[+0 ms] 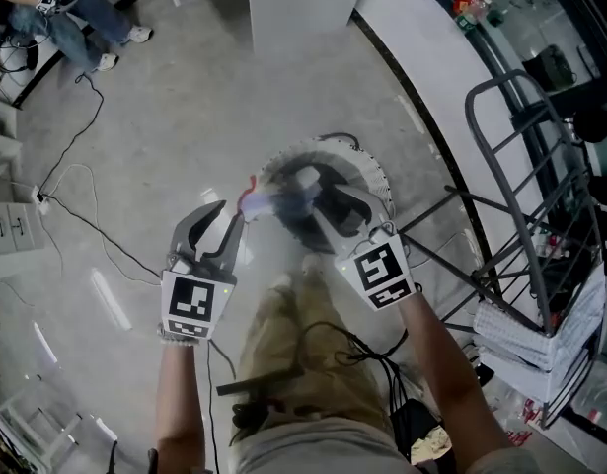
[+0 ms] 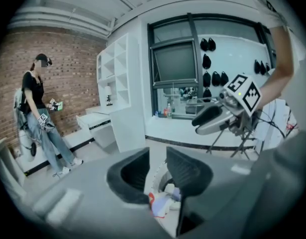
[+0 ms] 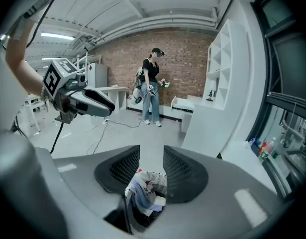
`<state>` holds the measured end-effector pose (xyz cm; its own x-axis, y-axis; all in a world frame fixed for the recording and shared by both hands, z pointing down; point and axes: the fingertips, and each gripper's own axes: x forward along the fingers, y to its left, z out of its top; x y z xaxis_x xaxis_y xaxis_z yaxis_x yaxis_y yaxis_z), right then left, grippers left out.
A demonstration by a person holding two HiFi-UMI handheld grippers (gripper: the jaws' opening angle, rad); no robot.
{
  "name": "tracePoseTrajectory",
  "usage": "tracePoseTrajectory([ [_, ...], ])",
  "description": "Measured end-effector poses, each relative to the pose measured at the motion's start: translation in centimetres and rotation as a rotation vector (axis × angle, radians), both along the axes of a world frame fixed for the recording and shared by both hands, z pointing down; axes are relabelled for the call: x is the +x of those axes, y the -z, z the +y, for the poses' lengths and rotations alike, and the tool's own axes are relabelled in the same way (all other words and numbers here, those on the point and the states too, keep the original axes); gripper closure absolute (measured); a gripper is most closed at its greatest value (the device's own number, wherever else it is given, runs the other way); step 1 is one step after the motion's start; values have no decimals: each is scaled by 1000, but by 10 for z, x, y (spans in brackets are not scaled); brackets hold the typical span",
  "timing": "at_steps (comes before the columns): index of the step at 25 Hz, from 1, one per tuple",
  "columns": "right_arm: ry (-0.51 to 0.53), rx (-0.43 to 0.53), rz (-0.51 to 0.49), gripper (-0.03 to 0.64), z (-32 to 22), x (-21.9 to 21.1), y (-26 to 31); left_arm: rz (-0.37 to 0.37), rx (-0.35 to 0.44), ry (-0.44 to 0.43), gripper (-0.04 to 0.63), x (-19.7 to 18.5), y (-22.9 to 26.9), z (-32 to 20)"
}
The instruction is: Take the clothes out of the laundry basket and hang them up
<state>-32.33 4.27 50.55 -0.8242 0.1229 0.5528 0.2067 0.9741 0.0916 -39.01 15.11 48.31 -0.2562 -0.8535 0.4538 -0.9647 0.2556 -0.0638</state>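
Clothes (image 3: 140, 193), white with red, in laundry basket (image 1: 370, 169)

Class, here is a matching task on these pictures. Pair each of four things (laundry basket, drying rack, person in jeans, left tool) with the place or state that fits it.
Column A
1. laundry basket
2. drying rack
3. person in jeans
4. left tool

Column B
a. stands before the brick wall
b. jaws apart, nothing gripped
c. on the floor under both tools, with clothes inside
d. metal frame at the right edge of the head view

Pairs: 1-c, 2-d, 3-a, 4-b
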Motion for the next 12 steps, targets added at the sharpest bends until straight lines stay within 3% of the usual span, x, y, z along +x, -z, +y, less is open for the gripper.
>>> tracePoseTrajectory([
  [12, 196, -26, 103, 474, 2, -59, -111, 27, -37, 105, 502, -29, -76, -6],
])
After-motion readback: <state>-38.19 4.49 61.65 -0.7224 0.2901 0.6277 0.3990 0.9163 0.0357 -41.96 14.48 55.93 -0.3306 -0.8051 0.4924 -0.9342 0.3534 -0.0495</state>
